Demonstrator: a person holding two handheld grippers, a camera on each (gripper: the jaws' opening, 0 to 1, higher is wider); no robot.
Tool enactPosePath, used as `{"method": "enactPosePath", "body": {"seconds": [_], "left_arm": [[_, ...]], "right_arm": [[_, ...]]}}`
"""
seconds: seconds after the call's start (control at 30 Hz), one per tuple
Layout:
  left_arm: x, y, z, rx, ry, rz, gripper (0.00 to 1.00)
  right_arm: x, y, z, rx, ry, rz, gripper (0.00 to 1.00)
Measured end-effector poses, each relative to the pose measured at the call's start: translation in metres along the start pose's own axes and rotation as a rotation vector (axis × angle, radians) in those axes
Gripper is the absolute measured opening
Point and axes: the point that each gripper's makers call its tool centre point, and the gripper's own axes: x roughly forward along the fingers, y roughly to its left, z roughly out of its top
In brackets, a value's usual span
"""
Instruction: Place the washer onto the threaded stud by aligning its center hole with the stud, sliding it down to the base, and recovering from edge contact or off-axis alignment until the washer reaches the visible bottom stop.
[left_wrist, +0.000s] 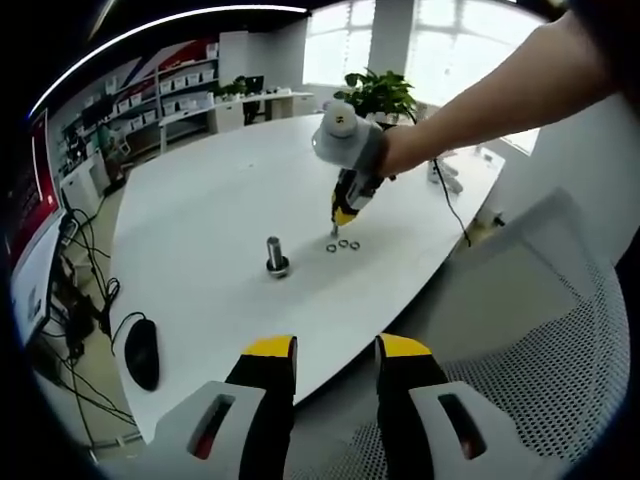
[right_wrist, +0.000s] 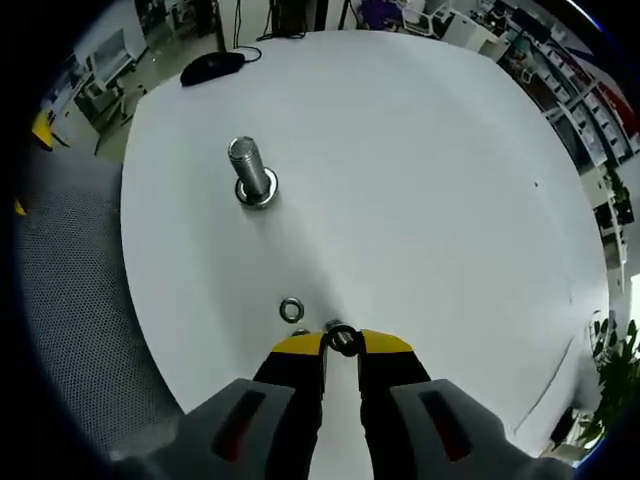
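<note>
Yellow-tipped right gripper (right_wrist: 342, 346) pinching 1 small silver washer (right_wrist: 343, 340) on the white round table (right_wrist: 420, 180), 1 spare washer (right_wrist: 291, 309) just beside, upright threaded steel stud (right_wrist: 250, 175) well apart, left gripper (left_wrist: 336, 352) parted, grasping nothing.

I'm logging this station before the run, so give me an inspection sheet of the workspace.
Surface: white table, mostly bare.
Job's things: stud upright; loose washer lying flat; another washer at the right tool's tips.
Clutter: computer mouse near the edge.
Grippers: left tool open, off the table; right tool closing around a washer.
Cables: black cable across the table.
Surroundings: mesh chair, plant, shelves.
</note>
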Motion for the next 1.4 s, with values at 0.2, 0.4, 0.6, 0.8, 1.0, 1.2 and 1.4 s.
{"method": "enactPosePath", "body": {"seconds": [0.2,0.4,0.6,0.8,1.0,1.2,1.4], "left_arm": [[-0.001,0.001,0.001,0.0,-0.006,0.006,0.29],[-0.001,0.0,0.002,0.0,-0.01,0.0,0.29],[-0.001,0.001,0.002,-0.001,-0.011,0.002,0.29],[0.0,0.001,0.003,-0.002,-0.011,0.001,0.29],[-0.001,0.002,0.003,-0.007,-0.013,0.002,0.29],[0.0,0.002,0.002,-0.008,-0.005,0.0,0.29],[0.0,0.003,0.002,-0.007,-0.008,0.009,0.29]], "right_arm": [[0.012,0.002,-0.003,0.009,0.026,0.01,0.14],[0.015,0.003,0.001,0.004,0.032,0.02,0.15],[0.021,0.002,0.002,-0.002,0.041,0.031,0.15],[0.023,0.001,-0.001,-0.006,0.057,0.033,0.16],[0.021,0.001,-0.004,0.013,0.045,0.034,0.18],[0.019,0.003,-0.012,0.055,0.033,0.035,0.22],[0.017,0.015,-0.017,0.082,0.023,0.049,0.23]]}}
